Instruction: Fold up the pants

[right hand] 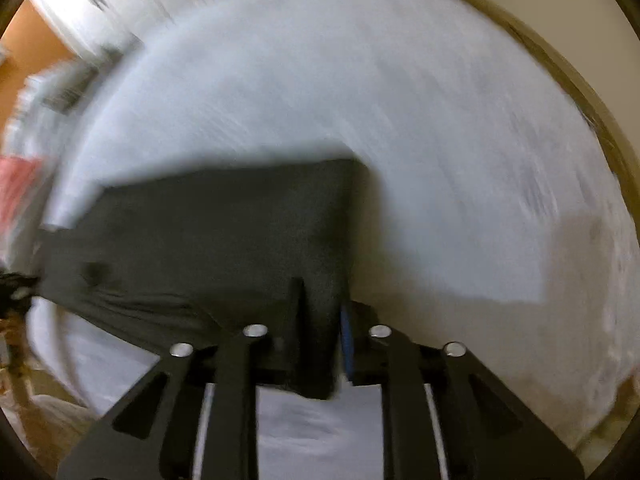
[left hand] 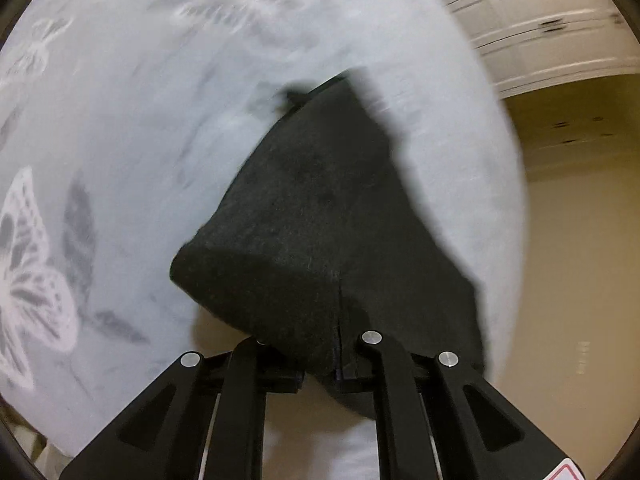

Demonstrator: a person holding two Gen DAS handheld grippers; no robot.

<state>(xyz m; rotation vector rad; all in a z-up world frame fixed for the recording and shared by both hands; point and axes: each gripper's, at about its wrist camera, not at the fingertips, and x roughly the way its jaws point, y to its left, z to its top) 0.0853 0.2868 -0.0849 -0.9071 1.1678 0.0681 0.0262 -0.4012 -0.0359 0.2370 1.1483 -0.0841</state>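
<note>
The dark grey pants [left hand: 312, 208] rise from the pale bed sheet [left hand: 160, 120] in a peaked fold that drapes over my left gripper [left hand: 338, 364]. That gripper is shut on the pants' edge. In the right wrist view the pants [right hand: 200, 232] lie mostly flat on the sheet [right hand: 400, 120], with a straight far edge and wrinkles at the near left. My right gripper [right hand: 322, 332] points down at the near right corner. Its jaws stand apart with a thick strip of fabric between them, and the blue pad [right hand: 346, 340] shows bare beside the cloth. This view is motion-blurred.
The sheet carries a white butterfly print [left hand: 28, 264] at the left. White cabinets with dark handles [left hand: 540, 24] and beige floor [left hand: 580, 240] lie beyond the bed's right edge. A brown bed frame [right hand: 580, 92] curves along the right, and a pink item [right hand: 16, 184] sits far left.
</note>
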